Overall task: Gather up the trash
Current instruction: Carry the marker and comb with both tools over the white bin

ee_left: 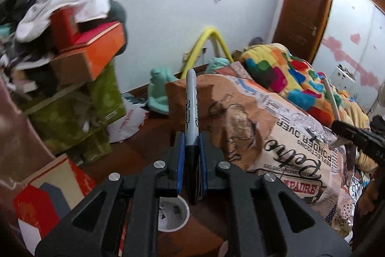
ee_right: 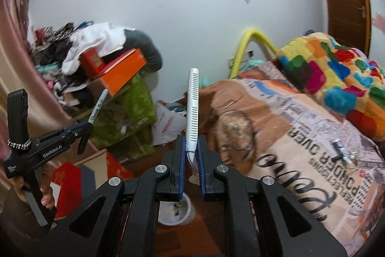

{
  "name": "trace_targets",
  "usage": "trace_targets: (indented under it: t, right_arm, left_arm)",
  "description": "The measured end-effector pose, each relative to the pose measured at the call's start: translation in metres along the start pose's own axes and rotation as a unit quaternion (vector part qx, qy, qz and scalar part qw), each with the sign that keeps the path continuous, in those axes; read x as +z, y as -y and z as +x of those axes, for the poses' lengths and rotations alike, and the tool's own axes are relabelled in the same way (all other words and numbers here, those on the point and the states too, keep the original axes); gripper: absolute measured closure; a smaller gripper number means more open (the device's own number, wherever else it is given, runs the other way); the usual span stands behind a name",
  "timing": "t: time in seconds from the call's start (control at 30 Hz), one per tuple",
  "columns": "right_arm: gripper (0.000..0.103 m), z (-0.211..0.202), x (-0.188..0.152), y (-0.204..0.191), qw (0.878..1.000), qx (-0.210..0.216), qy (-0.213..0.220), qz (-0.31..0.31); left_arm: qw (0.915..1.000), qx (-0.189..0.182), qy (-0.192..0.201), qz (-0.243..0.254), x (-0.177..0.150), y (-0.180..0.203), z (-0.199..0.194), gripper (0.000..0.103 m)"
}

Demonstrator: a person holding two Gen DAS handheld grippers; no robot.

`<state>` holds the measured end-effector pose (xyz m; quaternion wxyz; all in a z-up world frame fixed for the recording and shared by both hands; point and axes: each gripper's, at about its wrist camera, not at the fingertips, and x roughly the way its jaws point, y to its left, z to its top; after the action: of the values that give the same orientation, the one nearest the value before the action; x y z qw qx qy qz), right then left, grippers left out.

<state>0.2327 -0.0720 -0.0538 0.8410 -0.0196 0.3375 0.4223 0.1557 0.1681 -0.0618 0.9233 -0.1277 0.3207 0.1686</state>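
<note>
My left gripper (ee_left: 192, 160) clamps a Sharpie marker (ee_left: 191, 110) pointing to twelve o'clock; my right gripper (ee_right: 191, 160) grips a white ridged stick (ee_right: 193, 110), white cup (ee_right: 175, 211) below.

The marker (ee_left: 191, 112) is grey with a black cap and black script, the comb (ee_right: 193, 112) white, the gripper pads (ee_left: 181, 160) blue, the box (ee_left: 96, 49) orange, the blanket (ee_left: 276, 74) a patchwork of bright blocks, the sheet (ee_left: 288, 136) tan newsprint, the cup (ee_left: 173, 216) white
</note>
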Motion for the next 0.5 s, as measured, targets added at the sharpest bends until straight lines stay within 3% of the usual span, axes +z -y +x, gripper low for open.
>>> trace_targets:
  t: [0.27, 0.5]
  right_arm:
    - [0.094, 0.045, -0.019, -0.051, 0.998, 0.029, -0.053, -0.024]
    - [0.094, 0.096, -0.042, -0.086, 0.991, 0.046, -0.115, -0.042]
  left_arm:
    - [0.999, 0.01, -0.025, -0.036, -0.036, -0.049, 0.005, 0.092]
    - [0.9951, 0.016, -0.081, -0.056, -0.076, -0.085, 0.034, 0.092]
